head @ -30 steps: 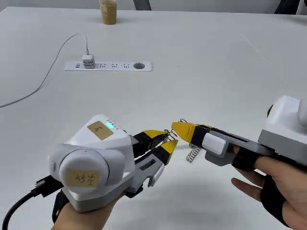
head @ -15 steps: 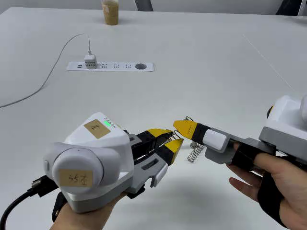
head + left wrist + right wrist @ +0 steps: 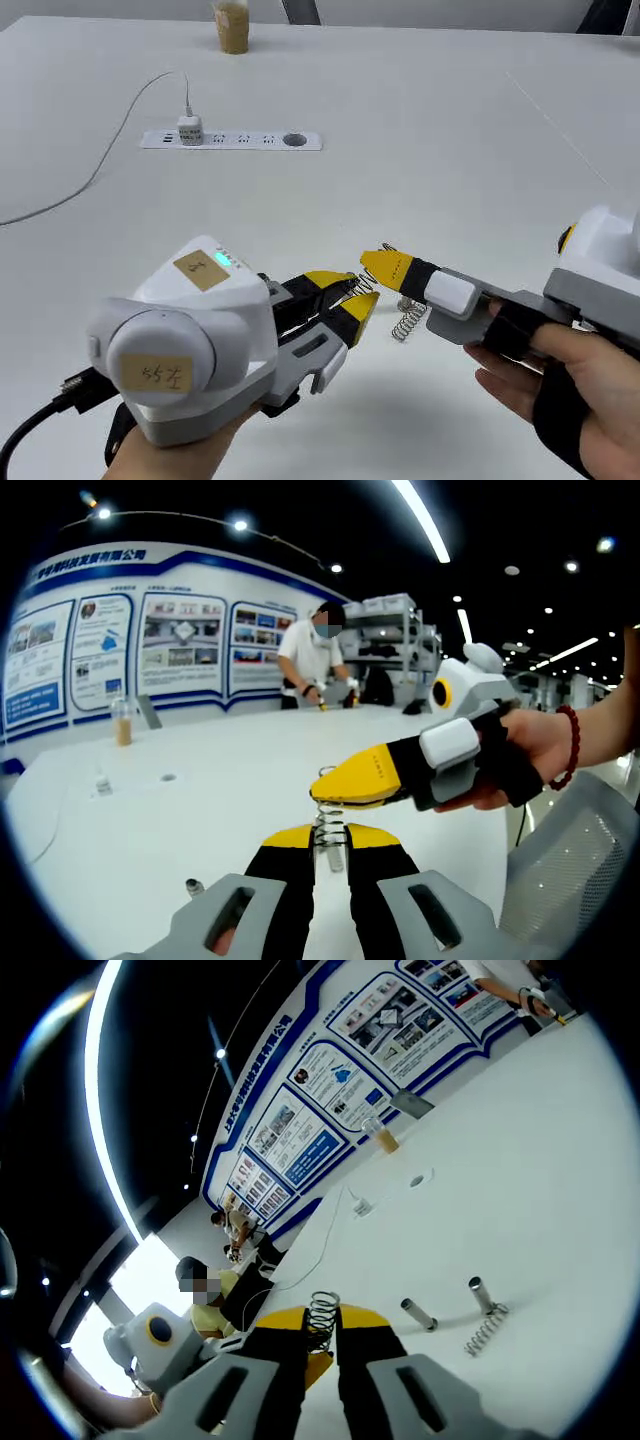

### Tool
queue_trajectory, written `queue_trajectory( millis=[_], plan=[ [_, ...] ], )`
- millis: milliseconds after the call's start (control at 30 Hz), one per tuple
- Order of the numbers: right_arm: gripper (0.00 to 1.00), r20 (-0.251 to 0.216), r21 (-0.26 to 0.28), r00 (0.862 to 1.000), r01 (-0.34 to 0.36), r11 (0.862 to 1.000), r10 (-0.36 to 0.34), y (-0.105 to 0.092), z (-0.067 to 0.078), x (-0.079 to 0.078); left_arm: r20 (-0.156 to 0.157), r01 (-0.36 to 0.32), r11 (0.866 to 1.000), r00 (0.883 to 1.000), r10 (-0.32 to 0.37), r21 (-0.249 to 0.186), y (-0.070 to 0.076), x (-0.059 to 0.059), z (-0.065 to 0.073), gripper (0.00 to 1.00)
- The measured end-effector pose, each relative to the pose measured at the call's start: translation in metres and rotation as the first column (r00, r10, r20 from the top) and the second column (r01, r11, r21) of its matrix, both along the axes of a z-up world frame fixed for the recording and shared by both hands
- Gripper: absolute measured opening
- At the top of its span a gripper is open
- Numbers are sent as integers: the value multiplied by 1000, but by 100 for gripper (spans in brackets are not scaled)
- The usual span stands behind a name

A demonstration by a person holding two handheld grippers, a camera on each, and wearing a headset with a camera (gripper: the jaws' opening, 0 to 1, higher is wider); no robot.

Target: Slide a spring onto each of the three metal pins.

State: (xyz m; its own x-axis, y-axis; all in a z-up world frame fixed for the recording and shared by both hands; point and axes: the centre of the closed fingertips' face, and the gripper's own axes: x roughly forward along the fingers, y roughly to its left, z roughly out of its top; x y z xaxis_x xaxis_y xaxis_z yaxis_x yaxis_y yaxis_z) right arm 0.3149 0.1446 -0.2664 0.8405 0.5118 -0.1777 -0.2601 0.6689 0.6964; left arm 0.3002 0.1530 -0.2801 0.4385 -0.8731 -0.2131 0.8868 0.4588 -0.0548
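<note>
In the head view your left gripper (image 3: 352,293) and right gripper (image 3: 385,266) meet tip to tip at centre frame, hardly moved since half a second ago, the spring (image 3: 363,284) bridging them and a spare spring (image 3: 407,320) on the table (image 3: 450,150) just below-right. The left gripper view shows its jaws clamped on a metal pin (image 3: 331,858) at bottom centre, coils seemingly over its top, so this threading looks barely advanced. In the right gripper view your jaws pinch that spring, two more pins (image 3: 418,1314) on the table lower right
</note>
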Motion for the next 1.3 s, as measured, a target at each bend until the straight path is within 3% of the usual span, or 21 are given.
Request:
queue_trajectory(
  millis=[133,233,367,433,567,700,800,1033,1300],
  plan=[
    [11,25,-61,1000,3,998,-1,-1,0,1,-2,-2,999,1000,2,45,3,0,-7,15],
    [11,45,-134,999,-8,991,15,-1,-1,2,-4,4,997,1000,-3,77,5,-1,-12,17],
    [11,70,-193,997,-26,981,40,-1,-2,4,21,6,993,1000,-9,118,7,-3,-17,19],
    [11,82,-224,995,-34,974,53,1,-2,5,12,9,992,1000,-11,129,8,-4,-20,22],
    [11,122,-341,989,-38,939,85,0,-3,10,11,3,983,1000,-5,183,13,-5,-29,23],
    [11,151,-431,982,-42,901,117,-1,-4,16,-1,0,982,1000,0,190,16,-6,-33,25],
    [11,165,-466,979,-33,884,123,-2,-4,21,-3,-5,978,1000,6,207,19,-6,-37,29],
    [11,174,-507,976,-26,862,132,-5,-10,33,-20,-5,977,1000,9,212,22,-7,-42,37],
    [12,171,-515,979,-7,857,110,-11,-17,47,-28,3,976,1000,3,218,23,-10,-46,46]
  ],
)
